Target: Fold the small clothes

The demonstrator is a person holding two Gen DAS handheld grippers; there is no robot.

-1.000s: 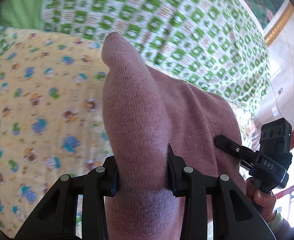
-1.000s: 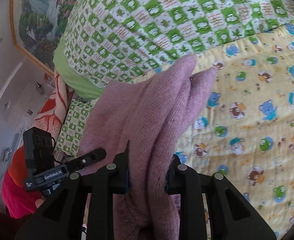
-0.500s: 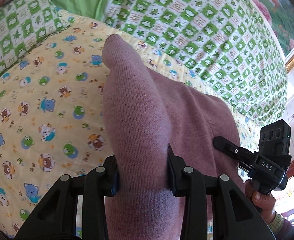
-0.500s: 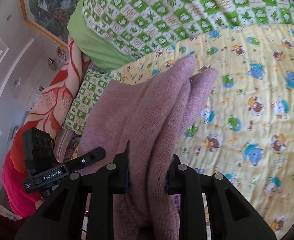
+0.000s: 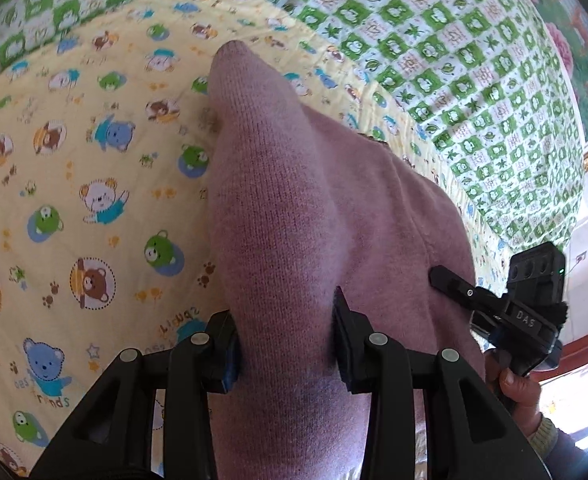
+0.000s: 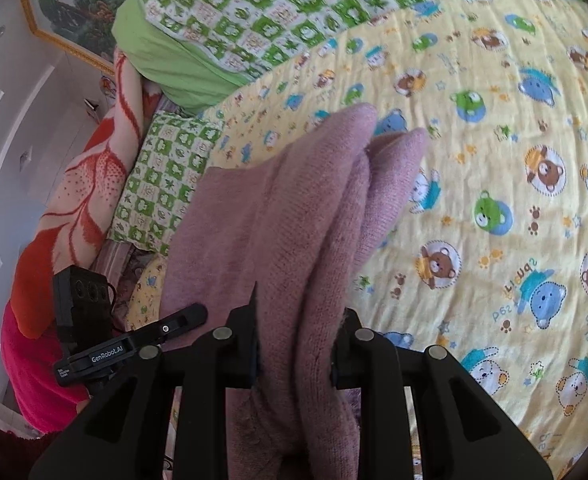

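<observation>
left tool [image 5: 286,344] grips mauve knit [image 5: 294,208] | right tool [image 6: 294,344] grips knit; only its view shows red blanket [image 6: 82,200]

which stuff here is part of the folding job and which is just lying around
In the job: pink knitted garment, left gripper, right gripper, both clamped on it.

Lying about: yellow bear-print sheet, green checked quilt, orange floral blanket, framed picture.

Home bedroom: bed [image 6: 493,92] wore bear-print sheet, checked quilt [image 6: 254,4], folded blankets [image 6: 78,184]; framed painting [image 6: 74,4] hung.
</observation>
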